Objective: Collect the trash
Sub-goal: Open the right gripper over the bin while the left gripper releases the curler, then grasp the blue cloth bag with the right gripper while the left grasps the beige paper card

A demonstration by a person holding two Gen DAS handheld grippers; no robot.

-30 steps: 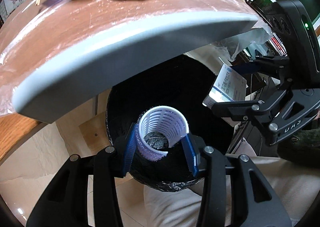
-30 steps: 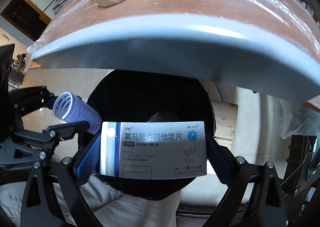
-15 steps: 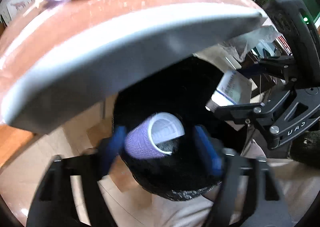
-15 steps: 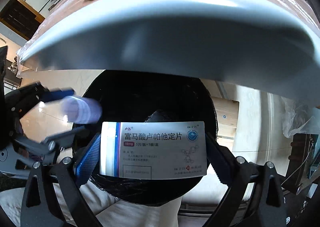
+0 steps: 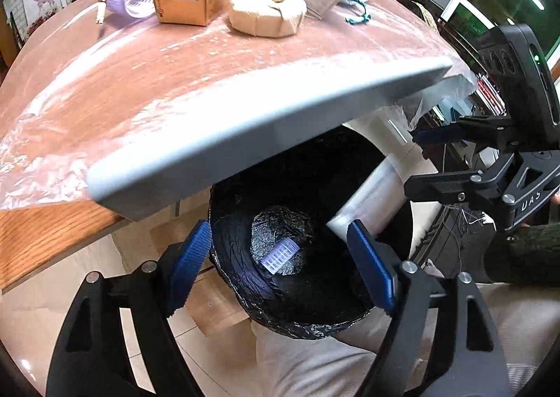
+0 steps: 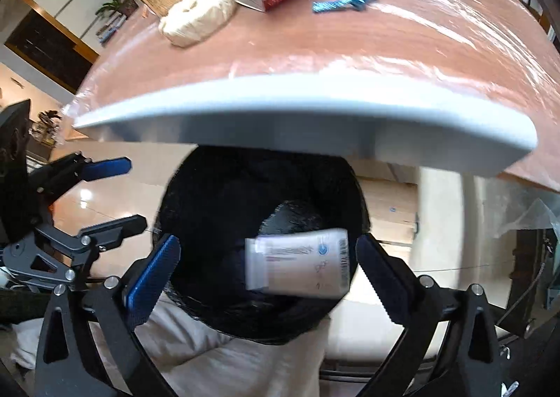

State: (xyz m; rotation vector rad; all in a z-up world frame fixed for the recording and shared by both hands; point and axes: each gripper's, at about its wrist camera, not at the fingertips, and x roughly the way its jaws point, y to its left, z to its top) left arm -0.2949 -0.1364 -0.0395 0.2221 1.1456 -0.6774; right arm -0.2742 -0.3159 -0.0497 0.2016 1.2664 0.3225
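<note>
Below the tabletop (image 5: 245, 110) edge, both drops have just happened: the purple hair roller (image 5: 280, 254), gripped a second ago, now lies at lower centre on the liner of the black trash bin (image 5: 315, 323). Left tool (image 5: 280, 266) hangs open, empty. Medicine box (image 6: 297, 262) tumbles blurred into the bin as the right tool (image 6: 267, 274) widens, touching nothing.

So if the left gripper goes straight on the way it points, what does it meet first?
Probably the black bin: the open left gripper points into its mouth, toward the purple roller at the bottom. Depth is unclear.
</note>
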